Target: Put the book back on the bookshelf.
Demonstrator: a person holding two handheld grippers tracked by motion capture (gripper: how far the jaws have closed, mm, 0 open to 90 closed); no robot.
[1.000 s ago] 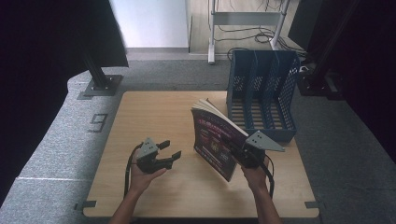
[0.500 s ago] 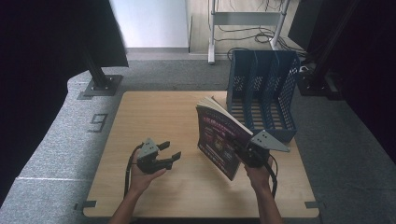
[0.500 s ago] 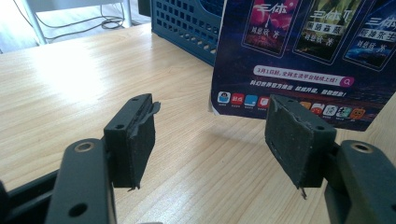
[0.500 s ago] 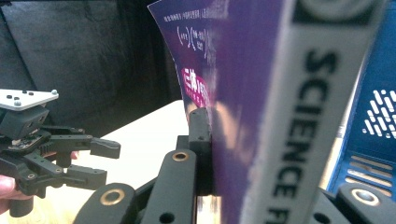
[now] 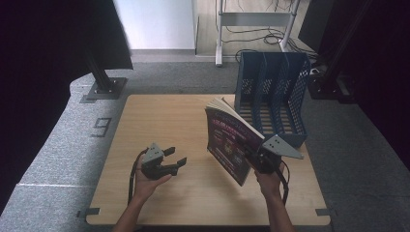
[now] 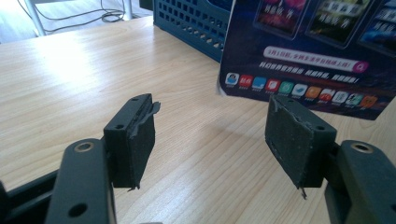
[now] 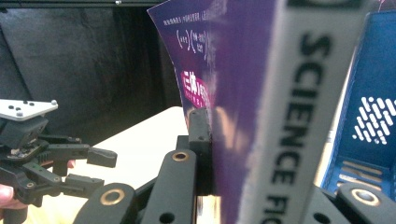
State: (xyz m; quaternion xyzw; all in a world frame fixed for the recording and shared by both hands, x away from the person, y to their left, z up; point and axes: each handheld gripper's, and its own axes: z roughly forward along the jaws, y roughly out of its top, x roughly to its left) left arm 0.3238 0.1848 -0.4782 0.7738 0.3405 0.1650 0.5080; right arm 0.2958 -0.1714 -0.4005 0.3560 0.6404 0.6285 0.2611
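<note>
A purple-covered book [image 5: 227,137] stands nearly upright above the table [image 5: 164,116], spine toward me, just in front of the blue file rack [image 5: 273,92]. My right gripper [image 5: 252,155] is shut on its lower edge; in the right gripper view the left pad presses the cover of the book [image 7: 243,70] at the right gripper [image 7: 243,154], and the spine hides the other jaw. My left gripper [image 5: 175,155] rests low at the table's front left, open and holding nothing. In the left gripper view the left gripper [image 6: 212,135] faces the book [image 6: 303,51].
The file rack [image 6: 196,21] has three open slots and stands at the table's far right corner. Bare wood [image 6: 70,70] lies to the left and behind my left gripper [image 7: 93,170]. Grey carpet surrounds the table, with a dark stand foot [image 5: 104,89] at the far left.
The book and my right gripper have shifted slightly to the right, toward the rack. My left gripper has stayed where it was.
</note>
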